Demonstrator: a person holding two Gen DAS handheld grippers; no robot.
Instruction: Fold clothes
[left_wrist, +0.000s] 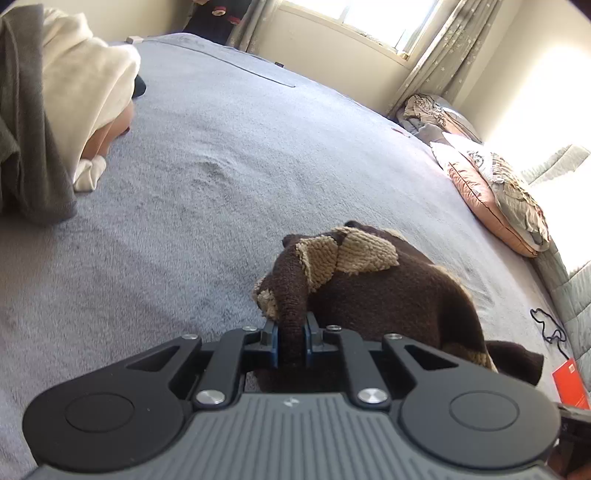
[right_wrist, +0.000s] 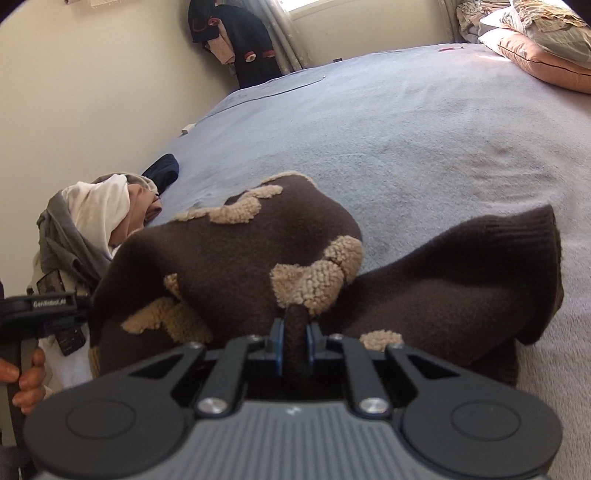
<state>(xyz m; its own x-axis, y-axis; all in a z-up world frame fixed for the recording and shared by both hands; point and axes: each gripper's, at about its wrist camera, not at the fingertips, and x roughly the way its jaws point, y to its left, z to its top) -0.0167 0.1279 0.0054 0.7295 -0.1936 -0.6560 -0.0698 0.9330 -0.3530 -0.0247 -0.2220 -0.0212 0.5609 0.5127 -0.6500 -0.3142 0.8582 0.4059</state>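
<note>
A dark brown knitted sweater (left_wrist: 384, 295) with tan fleecy patches lies bunched on the grey bed cover. My left gripper (left_wrist: 292, 332) is shut on a fold of its brown knit, and the cloth rises in a ridge from the pads. In the right wrist view the same sweater (right_wrist: 240, 251) spreads wide, one sleeve (right_wrist: 480, 273) trailing to the right. My right gripper (right_wrist: 295, 332) is shut on a rolled brown edge just below a tan patch. The left gripper's handle (right_wrist: 33, 314) shows at the left edge, held by a hand (right_wrist: 29, 380).
A pile of grey and cream clothes (left_wrist: 55, 110) lies at the bed's left side. Pillows (left_wrist: 495, 195) rest along the right edge. A black cord (left_wrist: 550, 328) and a red card (left_wrist: 570, 384) lie near the sweater. Dark garments (right_wrist: 236, 40) hang by the wall.
</note>
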